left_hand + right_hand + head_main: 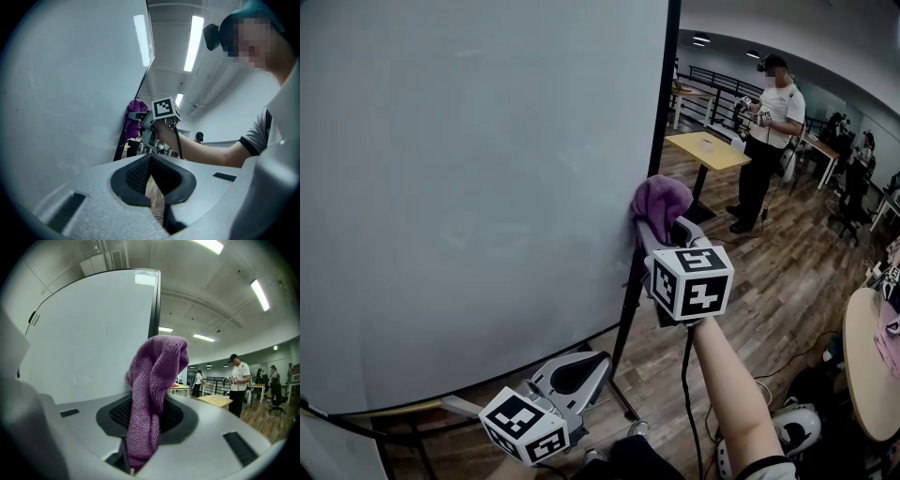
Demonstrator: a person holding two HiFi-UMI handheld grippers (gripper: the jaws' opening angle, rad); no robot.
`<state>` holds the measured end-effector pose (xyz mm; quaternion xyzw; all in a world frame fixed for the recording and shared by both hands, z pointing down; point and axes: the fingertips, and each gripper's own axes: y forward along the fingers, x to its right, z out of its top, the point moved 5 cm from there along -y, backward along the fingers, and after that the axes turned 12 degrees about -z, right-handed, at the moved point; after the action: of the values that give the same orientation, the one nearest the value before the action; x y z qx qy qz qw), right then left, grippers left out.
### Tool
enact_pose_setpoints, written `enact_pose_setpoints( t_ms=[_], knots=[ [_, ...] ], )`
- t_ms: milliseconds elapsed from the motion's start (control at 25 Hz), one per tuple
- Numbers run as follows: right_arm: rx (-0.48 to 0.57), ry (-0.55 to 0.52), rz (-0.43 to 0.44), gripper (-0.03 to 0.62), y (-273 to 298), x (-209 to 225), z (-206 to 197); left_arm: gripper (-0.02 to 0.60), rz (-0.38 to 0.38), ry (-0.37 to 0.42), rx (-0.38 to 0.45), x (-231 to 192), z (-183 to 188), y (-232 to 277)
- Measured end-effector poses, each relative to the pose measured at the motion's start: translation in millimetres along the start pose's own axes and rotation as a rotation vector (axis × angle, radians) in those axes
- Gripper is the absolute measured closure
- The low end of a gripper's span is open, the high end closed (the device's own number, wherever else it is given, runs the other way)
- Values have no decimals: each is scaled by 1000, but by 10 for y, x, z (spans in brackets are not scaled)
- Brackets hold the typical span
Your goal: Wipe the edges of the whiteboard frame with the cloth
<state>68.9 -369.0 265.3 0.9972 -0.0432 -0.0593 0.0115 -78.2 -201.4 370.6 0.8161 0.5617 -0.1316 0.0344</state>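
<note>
Grey fingers of the left gripper (151, 164) sit pressed together, empty, low beside the whiteboard (469, 187). Farther up, the right gripper (659, 228) clamps the purple cloth (154, 380) between its fingers, bunched top against the black whiteboard frame (661, 112).

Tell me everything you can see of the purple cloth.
The cloth is purple, with a looped, terry-like pile that looks soft, like microfibre. It is bunched and folded, not spread out. The right claw is shut on its lower part, and the free end stands up past the jaws in a rounded hump. It sits at the black right edge of the whiteboard frame, about mid-height, seemingly pressed against it. Nothing else touches it.
</note>
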Motion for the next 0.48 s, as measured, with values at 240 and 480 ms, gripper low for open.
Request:
enact_pose_setpoints(
  t_ms=[240, 480],
  knots=[
    [-44, -9, 2, 479, 1, -54, -237, 565, 9, -5, -3, 24, -62, -37],
    [-65, -53, -10, 479, 24, -95, -420, 565, 17, -13, -7, 26, -104, -43]
  ],
)
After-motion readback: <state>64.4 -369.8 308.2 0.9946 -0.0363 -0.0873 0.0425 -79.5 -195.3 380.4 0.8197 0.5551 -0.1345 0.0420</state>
